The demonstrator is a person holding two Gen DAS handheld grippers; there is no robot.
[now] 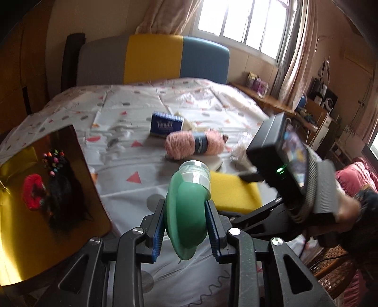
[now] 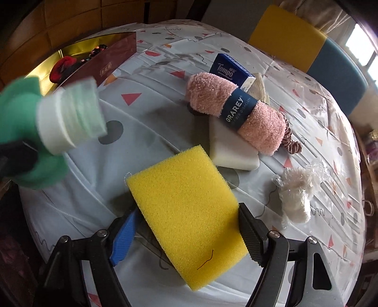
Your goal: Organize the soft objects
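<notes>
We had two pieces in hand at once. The left gripper (image 1: pixel 185 230) was clamped on a soft green bottle (image 1: pixel 189 207) with a threaded silvery neck, its body squeezed between the blue pads and held above the table. The gilt-lined box (image 1: pixel 78 151) stood just to its left, already holding a red scrunchie (image 1: pixel 34 194) and dark hair ties; we judged the bottle was bound for it.

The right gripper (image 2: pixel 186 233) straddled the yellow sponge (image 2: pixel 189 212), which lay flat on the cloth. Its jaws stood apart on either side; the right pad looked to be at the sponge's edge, the left one just short of it, so we could not call it a grip yet. The next move, as we read it, called for closing evenly on the two long edges without crushing the foam, then lifting clear of the white sponge (image 2: pixel 231 153) just behind.

Still waiting on the table: a rolled pink towel (image 2: pixel 236 111) with a navy band, resting partly on the white sponge, a blue tissue pack (image 2: pixel 226 68), a pink scrunchie (image 2: pixel 291 139) and a plastic-wrapped white bundle (image 2: pixel 295 196).

The surface was a round table under a glossy patterned tablecloth (image 2: pixel 146 146), creased. Beyond it stood a grey, yellow and blue headboard-like panel (image 1: pixel 153 59), a curtained window (image 1: pixel 248 21) and cluttered shelves.
</notes>
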